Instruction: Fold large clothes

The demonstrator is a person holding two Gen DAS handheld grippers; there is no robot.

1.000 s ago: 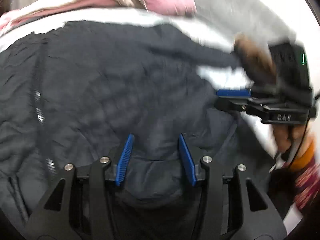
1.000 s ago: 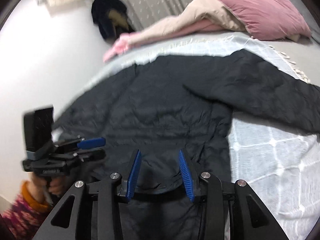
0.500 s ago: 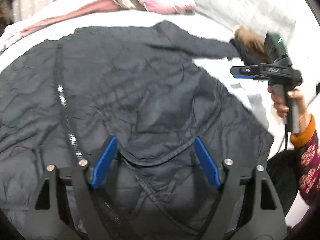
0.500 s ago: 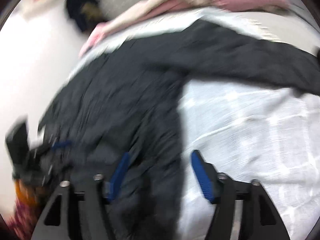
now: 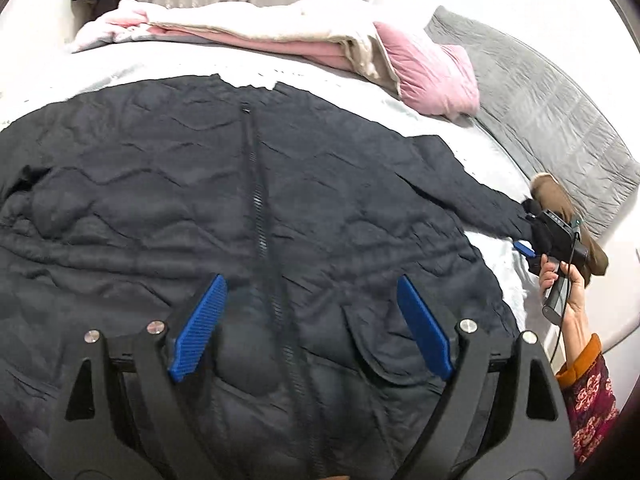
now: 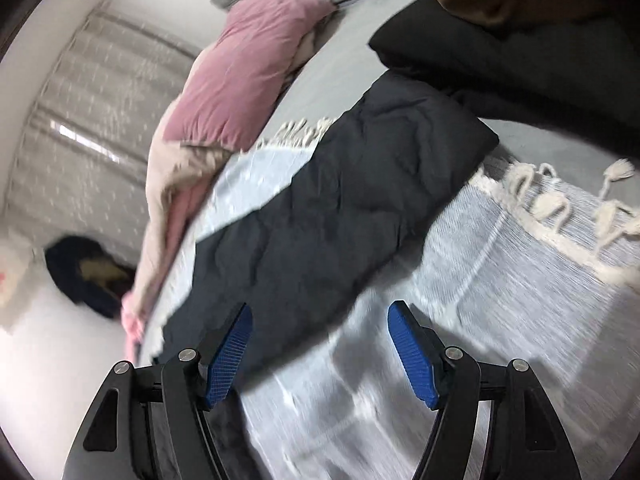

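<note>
A dark quilted jacket (image 5: 320,184) lies spread front up on the bed, its zipper (image 5: 256,184) running down the middle. My left gripper (image 5: 312,320) hovers over the lower front with its jaws opening; the pads stand apart from the fabric. One sleeve (image 6: 340,208) stretches out to the right across the light blanket (image 6: 500,320). My right gripper (image 6: 320,348) is open over the blanket beside that sleeve, gripping nothing. In the left wrist view the right gripper (image 5: 532,248) sits at the sleeve's cuff end, held by a hand (image 5: 572,300).
Folded beige and pink bedding (image 5: 260,28) and a pink pillow (image 5: 432,76) lie at the far side. A grey quilt (image 5: 540,108) runs along the right. A dark folded garment (image 6: 520,64) with a brown item on it lies past the cuff. The blanket's fringe (image 6: 560,200) lies nearby.
Both grippers' jaws have widened. The left one drew back and up, so more of the jacket shows. The right one swung away to the sleeve's end and rolled.
</note>
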